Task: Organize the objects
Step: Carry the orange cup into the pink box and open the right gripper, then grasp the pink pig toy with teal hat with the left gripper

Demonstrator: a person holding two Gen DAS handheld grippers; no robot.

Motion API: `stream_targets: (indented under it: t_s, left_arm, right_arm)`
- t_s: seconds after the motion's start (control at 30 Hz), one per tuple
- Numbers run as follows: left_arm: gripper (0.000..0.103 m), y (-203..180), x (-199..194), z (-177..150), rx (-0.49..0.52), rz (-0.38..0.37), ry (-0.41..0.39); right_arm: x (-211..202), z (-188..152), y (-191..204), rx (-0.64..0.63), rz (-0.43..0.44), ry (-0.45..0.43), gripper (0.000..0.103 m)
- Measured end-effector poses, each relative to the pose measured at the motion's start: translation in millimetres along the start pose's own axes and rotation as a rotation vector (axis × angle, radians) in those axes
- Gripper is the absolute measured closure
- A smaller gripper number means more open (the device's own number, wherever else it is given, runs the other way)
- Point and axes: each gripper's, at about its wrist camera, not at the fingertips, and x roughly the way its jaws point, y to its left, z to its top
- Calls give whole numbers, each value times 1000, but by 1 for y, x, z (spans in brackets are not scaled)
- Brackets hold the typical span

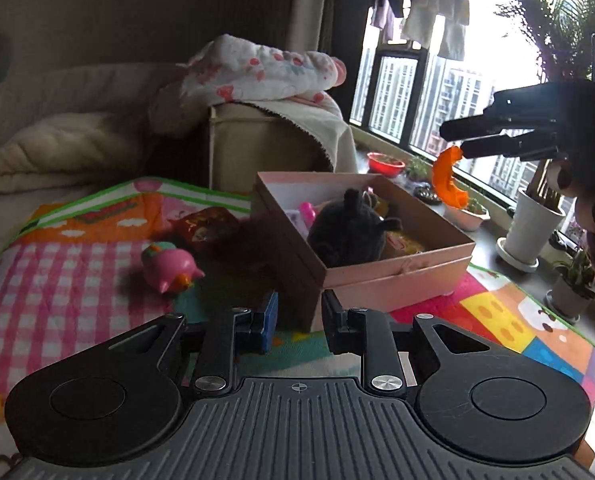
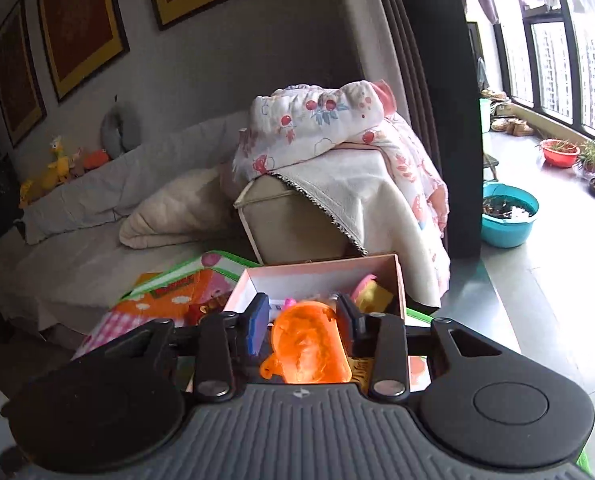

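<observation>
The pink box (image 1: 397, 268) stands open on top, but a dark plush toy (image 1: 349, 232) fills much of its middle. Bare mat (image 1: 57, 280) lies left of it, broken by a pink pig toy (image 1: 169, 266) and a red packet (image 1: 205, 226). The sofa arm (image 1: 257, 144) blocks the far side; plant pots (image 1: 531, 228) crowd the right.

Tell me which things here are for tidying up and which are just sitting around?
For tidying:
orange toy, held in the right gripper
pink box, with toys inside
pink pig toy on the play mat
left gripper, open and empty

Just sitting around:
flowery blanket
white plant pot
red bowl
blue basin
</observation>
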Motion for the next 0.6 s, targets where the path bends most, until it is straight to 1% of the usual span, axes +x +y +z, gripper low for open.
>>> stream_targets:
  t_s: [0.03,0.1,0.13,0.17,0.2,0.23,0.37,0.43,0.53,0.6]
  left_arm:
    - [77,4,1,-3,-7,7,9]
    - [77,13,3,-8,-24,21,32]
    - [77,16,4,-11,-31,27,42]
    - [77,19,5,-13,-35,34,50]
    - [77,20,6,-16,-35,38,57]
    - [77,21,8,-18,-34,40,66]
    - [77,23,15,-22,-46,70,73]
    - [77,27,16,-18,-63,106,54]
    - [77,42,19,-2,-110,179,8]
    - [77,59,25,14,-171,215,-14]
  right_arm:
    - [6,4,0,9,-15,2,41]
    - [11,4,0,7,-72,-6,29]
    - [12,1,0,0,-90,-8,27]
    - [10,-6,-2,3,-99,-9,24]
    - [8,-13,-3,11,-102,-6,16]
    - [5,-22,-5,17,-106,2,12]
    - [1,-69,0,-27,-158,36,11]
    - [1,-95,6,-52,-187,37,7]
    - [3,-128,18,-100,-227,0,6]
    - [8,-145,25,-124,-246,-21,5]
